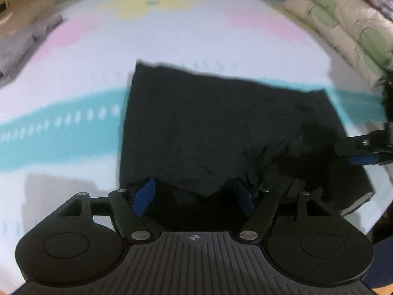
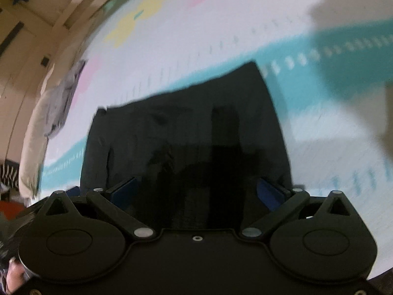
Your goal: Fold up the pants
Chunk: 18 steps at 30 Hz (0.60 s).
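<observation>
While my left hand-held gripper (image 1: 194, 194) hung low over the near hem of the pants (image 1: 221, 127), its blue pads stood apart with dark cloth bunched up between them, and I could not see either pad pressing on it. I judged that nothing was held on that side. My right hand-held gripper (image 2: 196, 191) was likewise wide, both pads spread over the near edge of the pants (image 2: 186, 135), gripping nothing that I could make out.

The pants lay as a dark, roughly squared slab on the bed sheet (image 1: 73, 86), across its teal stripe, so I took them to be already folded at least once. Near the right-hand side the cloth was rumpled into a ridge, not flat.

Risks as I read them: a closing pad might catch only the top layer, and lifting would then peel the fold open. Pinching the rumpled ridge would drag a crease into the next fold. If one side took hold before the other, the slab could skew on the smooth sheet.

Farther off, a folded quilt (image 1: 343, 24) sat at the bed's right edge and a grey garment (image 1: 22, 41) at the left, both well apart from the pants.
</observation>
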Each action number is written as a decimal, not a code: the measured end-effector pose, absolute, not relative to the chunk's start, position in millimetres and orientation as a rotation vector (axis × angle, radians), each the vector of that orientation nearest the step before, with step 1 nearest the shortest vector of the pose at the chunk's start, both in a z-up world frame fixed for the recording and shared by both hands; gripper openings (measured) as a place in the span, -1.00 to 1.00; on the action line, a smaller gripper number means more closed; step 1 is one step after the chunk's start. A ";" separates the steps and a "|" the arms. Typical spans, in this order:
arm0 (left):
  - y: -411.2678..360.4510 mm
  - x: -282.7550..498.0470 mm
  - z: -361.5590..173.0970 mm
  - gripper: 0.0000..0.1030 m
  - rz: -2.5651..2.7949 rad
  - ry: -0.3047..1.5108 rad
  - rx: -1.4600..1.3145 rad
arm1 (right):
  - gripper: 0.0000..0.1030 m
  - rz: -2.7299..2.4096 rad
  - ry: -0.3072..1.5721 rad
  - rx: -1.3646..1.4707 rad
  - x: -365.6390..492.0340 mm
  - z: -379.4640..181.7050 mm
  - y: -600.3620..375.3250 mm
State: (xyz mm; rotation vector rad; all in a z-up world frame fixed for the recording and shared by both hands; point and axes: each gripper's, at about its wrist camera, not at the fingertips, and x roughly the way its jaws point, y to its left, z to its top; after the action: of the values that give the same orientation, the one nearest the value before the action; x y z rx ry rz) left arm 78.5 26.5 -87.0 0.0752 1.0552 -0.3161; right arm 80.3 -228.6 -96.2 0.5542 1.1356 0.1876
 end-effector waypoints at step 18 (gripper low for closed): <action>88.8 94.1 -66.5 0.41 -0.135 1.000 -0.157 | 0.28 0.249 1.149 0.296 79.6 -99.0 -188.1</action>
State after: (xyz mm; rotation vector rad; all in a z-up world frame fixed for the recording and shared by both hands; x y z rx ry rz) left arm 94.1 88.8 -66.5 -0.1566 1.0003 -0.1351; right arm 79.6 -188.1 -99.0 0.2955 1.1488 0.2485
